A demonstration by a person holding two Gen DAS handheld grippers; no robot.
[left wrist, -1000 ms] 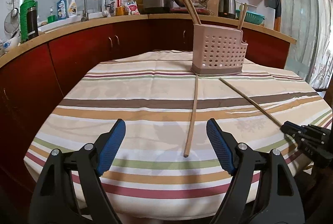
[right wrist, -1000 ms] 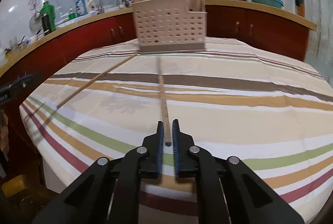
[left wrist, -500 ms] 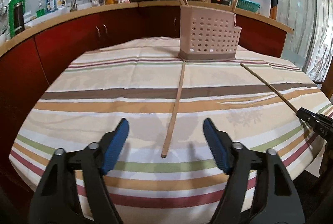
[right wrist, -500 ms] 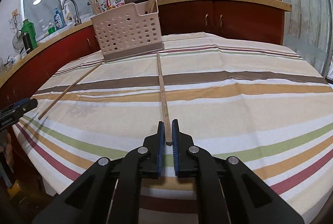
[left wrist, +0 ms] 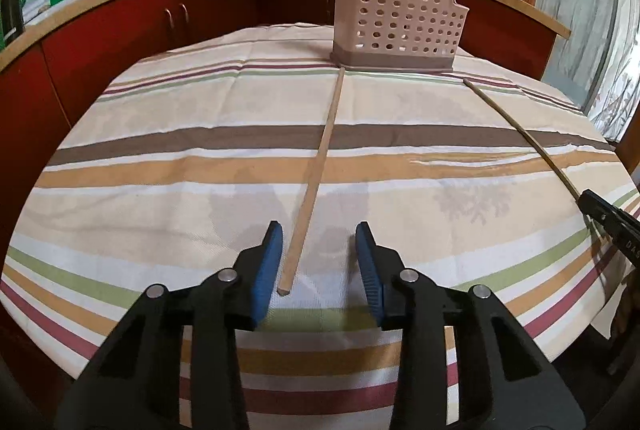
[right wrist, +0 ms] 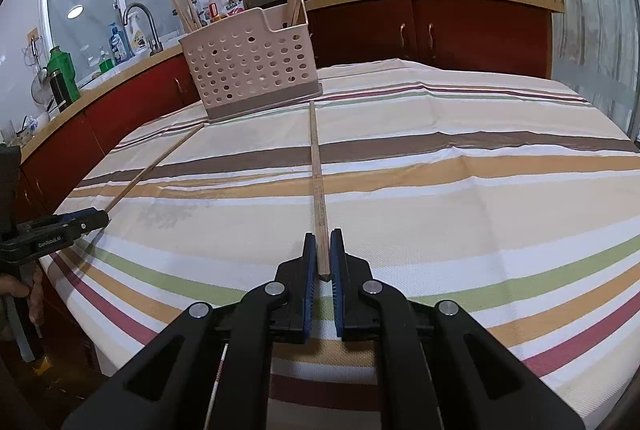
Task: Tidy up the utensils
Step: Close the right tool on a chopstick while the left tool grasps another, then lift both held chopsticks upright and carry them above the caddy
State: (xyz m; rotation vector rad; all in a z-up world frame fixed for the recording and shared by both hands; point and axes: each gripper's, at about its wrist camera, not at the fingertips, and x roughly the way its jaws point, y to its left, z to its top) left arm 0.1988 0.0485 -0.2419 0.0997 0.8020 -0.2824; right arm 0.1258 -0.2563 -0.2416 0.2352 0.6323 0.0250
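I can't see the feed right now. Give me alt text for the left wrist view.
The left gripper has been closing around the near end of a chopstick lying on the striped tablecloth, its pads not yet pressing it. The chopstick runs away to a perforated utensil holder. At right, the right gripper holds a second chopstick.

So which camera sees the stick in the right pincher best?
The right wrist view: the chopstick runs straight up from the right gripper, shut on its near end. The left wrist view shows it thin, off to the side, its end hidden at the gripper.
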